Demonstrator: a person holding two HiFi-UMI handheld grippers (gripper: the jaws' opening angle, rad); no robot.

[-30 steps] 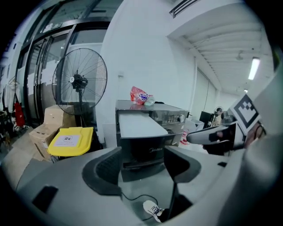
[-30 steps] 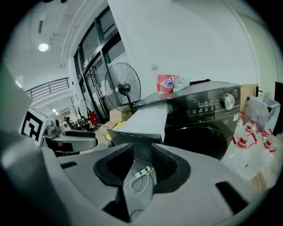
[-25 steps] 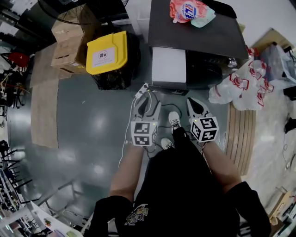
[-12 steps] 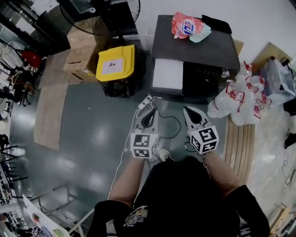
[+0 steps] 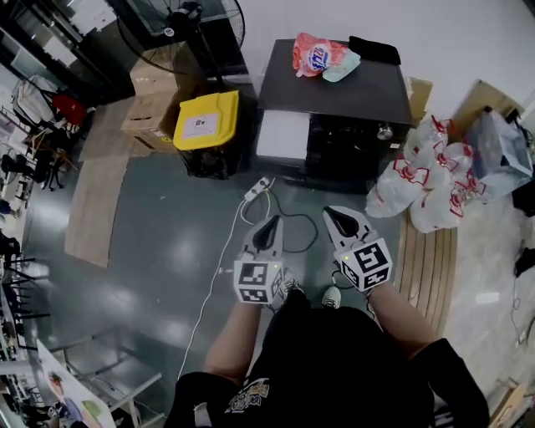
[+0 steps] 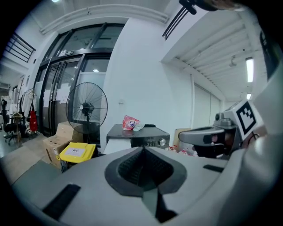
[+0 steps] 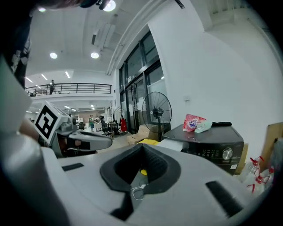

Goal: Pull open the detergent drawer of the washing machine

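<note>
The dark washing machine stands at the far wall, also seen in the left gripper view and the right gripper view. Its white detergent drawer sits at the front's left and appears to stick out forward, beside the black control panel with a silver knob. My left gripper and right gripper hover side by side over the floor, well short of the machine. Both point at it, are shut and hold nothing. The pads meet in both gripper views.
A red detergent pouch lies on the machine's top. Left of the machine stand a yellow-lidded bin, cardboard boxes and a fan. A power strip with cables lies on the floor ahead. White plastic bags and wooden slats are at the right.
Both grippers have drawn back from the machine and risen. The left gripper's jaws stood open a second ago and are now shut. The person has stepped back.
</note>
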